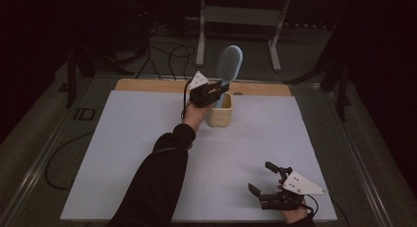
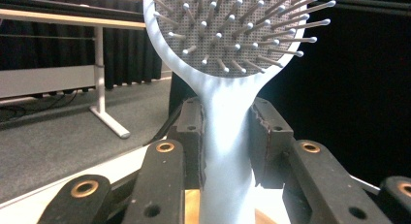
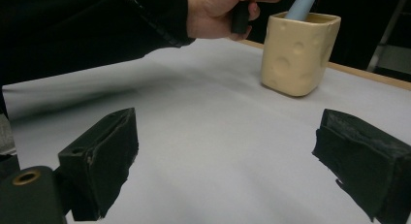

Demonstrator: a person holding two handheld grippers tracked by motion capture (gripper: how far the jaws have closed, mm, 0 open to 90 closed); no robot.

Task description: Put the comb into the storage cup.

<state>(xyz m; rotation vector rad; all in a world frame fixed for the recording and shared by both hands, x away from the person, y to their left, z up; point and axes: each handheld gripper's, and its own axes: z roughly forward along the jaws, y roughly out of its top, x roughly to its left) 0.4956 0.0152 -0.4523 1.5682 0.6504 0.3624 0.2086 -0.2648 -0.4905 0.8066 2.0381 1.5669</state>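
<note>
Near the top middle, the left gripper squeezes the brush inside the cup; lower right, the right gripper is wide open and holds nothing, on bare mat.

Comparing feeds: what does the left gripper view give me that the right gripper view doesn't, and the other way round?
Left gripper view: the hairbrush's bristled head and neck, with the left gripper clamped on the pale blue handle, both pads pressing its sides.

Right gripper view: the cream cup with its dimpled wall, standing on the white table cover, the person's hand beside its rim, and the right gripper with its jaws wide apart and nothing between them.

Both: the hairbrush handle, which in the right gripper view runs down into the cup.
</note>
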